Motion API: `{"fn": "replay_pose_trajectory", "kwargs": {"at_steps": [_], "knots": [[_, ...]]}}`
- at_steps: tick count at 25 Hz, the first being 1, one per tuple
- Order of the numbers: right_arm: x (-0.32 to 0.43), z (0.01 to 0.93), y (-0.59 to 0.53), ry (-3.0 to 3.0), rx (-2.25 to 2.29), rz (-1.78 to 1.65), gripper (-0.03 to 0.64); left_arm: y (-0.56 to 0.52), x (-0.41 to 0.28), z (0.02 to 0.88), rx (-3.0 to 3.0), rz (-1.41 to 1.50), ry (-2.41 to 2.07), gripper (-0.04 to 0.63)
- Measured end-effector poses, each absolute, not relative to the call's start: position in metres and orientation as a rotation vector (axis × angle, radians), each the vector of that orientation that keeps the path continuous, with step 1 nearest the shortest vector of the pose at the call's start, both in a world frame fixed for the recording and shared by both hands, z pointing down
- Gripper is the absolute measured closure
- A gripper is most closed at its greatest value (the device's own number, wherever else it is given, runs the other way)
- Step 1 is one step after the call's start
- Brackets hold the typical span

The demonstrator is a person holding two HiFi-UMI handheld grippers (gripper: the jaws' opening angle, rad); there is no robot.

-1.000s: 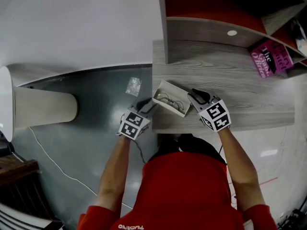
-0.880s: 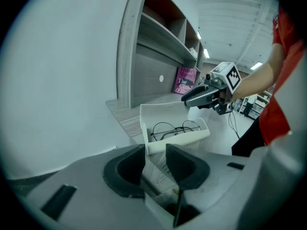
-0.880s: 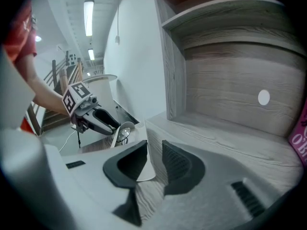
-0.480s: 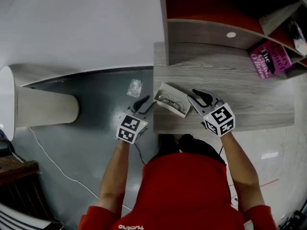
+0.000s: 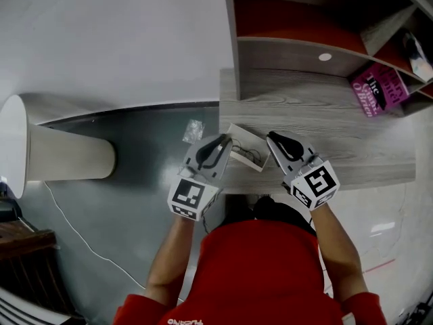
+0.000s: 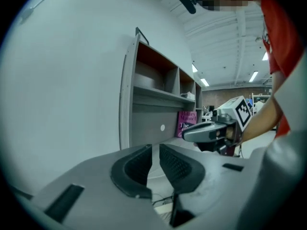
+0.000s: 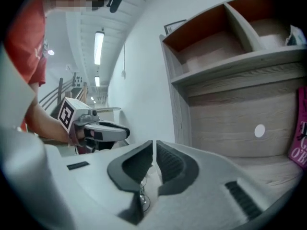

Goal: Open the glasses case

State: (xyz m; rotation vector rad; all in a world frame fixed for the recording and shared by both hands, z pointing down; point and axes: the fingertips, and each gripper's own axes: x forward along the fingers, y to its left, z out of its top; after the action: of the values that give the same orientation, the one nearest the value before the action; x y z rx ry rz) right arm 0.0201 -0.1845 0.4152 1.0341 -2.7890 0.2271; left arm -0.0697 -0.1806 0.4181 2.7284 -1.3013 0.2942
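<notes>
Open white glasses case (image 5: 249, 149), wire spectacles inside, lay at near-left corner of grey wood-grain tabletop (image 5: 352, 137). Long axis slanted far-left to near-right. Case sat between and below my tools: left tool (image 5: 225, 141) over its left end, right tool (image 5: 270, 138) just beside its right end. Left jaws nearly together, slim gap, empty. Right jaws closed, empty. Both had just been closing. Versus earlier frame: both tools lifted clear. Case unmoved, already open.

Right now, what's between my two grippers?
The open glasses case, in the head view; the left gripper and right gripper have just been closing, nothing between their jaws.
</notes>
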Motion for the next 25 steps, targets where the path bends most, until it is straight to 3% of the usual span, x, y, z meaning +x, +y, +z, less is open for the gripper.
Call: {"fn": "replay_pose_trajectory", "kwargs": {"at_steps": [10,25], "knots": [[0.014,0.345,-0.161,-2.939,1.064,0.079,0.611,-0.166,-0.050,0.335,2.806,0.077,-1.390,0.581],[0.024,0.322,-0.149,-2.992,1.118,0.010,0.613,-0.153,-0.042,0.315,2.829,0.008,-1.457,0.586]]}}
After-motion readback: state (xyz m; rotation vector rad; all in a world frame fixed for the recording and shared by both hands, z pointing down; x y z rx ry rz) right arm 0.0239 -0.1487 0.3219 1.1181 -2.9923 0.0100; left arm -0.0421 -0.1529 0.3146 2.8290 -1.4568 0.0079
